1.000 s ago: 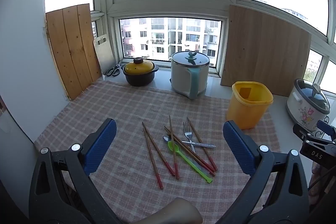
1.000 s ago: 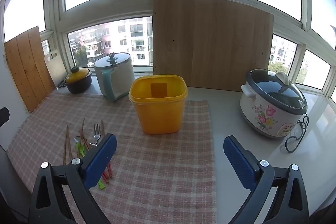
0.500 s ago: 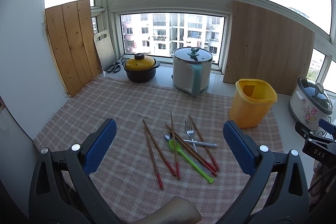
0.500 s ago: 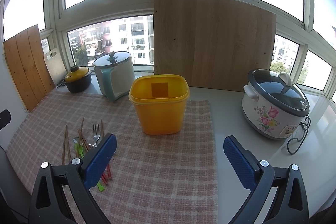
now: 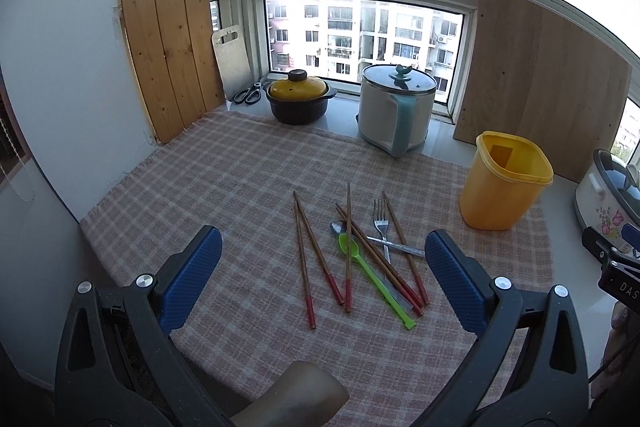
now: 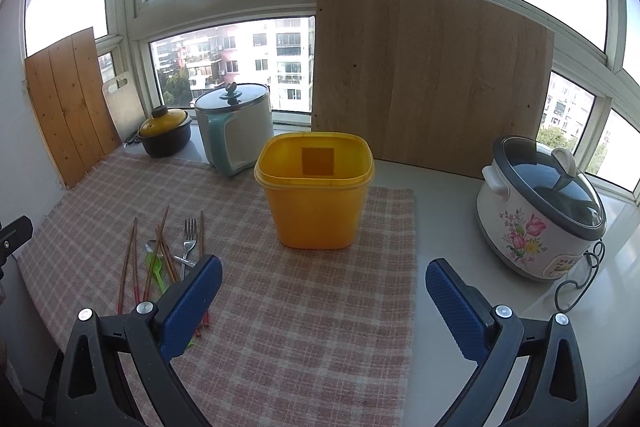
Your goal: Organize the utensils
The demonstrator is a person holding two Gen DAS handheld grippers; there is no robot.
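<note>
Several red-tipped wooden chopsticks (image 5: 316,251) lie scattered on the checked cloth (image 5: 224,179), mixed with a green plastic spoon (image 5: 372,277), a metal fork (image 5: 382,229) and a metal spoon (image 5: 396,247). My left gripper (image 5: 320,267) hangs open just above and short of this pile. An empty yellow plastic bin (image 6: 314,187) stands upright to the right of the pile. My right gripper (image 6: 320,291) is open in front of the bin, holding nothing. The utensil pile (image 6: 164,255) shows at its left, partly hidden by the left finger.
At the back by the window stand a black pot with a yellow lid (image 5: 298,97), a white kettle-like pot (image 5: 394,111), scissors (image 5: 248,94) and wooden boards (image 5: 172,47). A flowered rice cooker (image 6: 540,211) with its cord sits right of the cloth.
Both views have shifted slightly, as the grippers moved a little forward and the left one tilted down toward the pile. The utensils and bin have not moved. Both grippers stay open.
</note>
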